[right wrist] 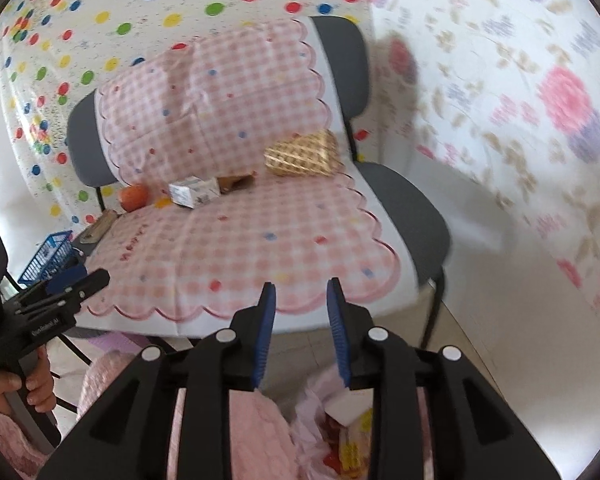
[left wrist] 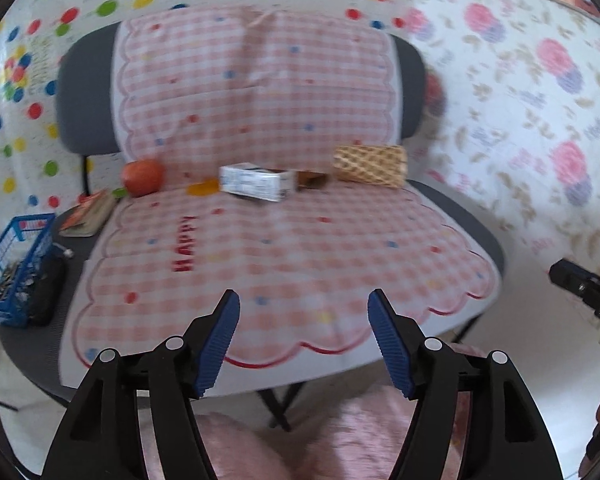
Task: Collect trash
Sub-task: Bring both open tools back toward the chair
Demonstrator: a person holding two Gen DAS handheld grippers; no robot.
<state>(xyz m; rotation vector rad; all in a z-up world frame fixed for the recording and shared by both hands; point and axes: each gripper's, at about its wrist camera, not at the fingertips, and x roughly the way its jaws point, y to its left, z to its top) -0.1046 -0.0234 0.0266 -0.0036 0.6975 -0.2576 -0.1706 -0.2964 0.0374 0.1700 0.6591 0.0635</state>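
A grey chair (left wrist: 85, 92) draped with a pink checked cloth (left wrist: 284, 248) fills both views, and the trash lies in a row along the back of the seat, where it meets the backrest. From left to right there is an orange fruit (left wrist: 142, 176), a white carton (left wrist: 256, 182) lying on its side with its long axis running across the seat, a brown scrap (left wrist: 312, 179) just beside it, and a woven-pattern roll (left wrist: 370, 165), also lying crosswise. All of it sits well ahead of both claws, across the bare front of the seat. The left gripper (left wrist: 303, 308) stands wide open and empty, lined up almost straight at the carton. The right gripper (right wrist: 301, 292) is parted more narrowly, also empty, and looks closer to the roll. A blue basket (left wrist: 14, 268) sits at the chair's left.
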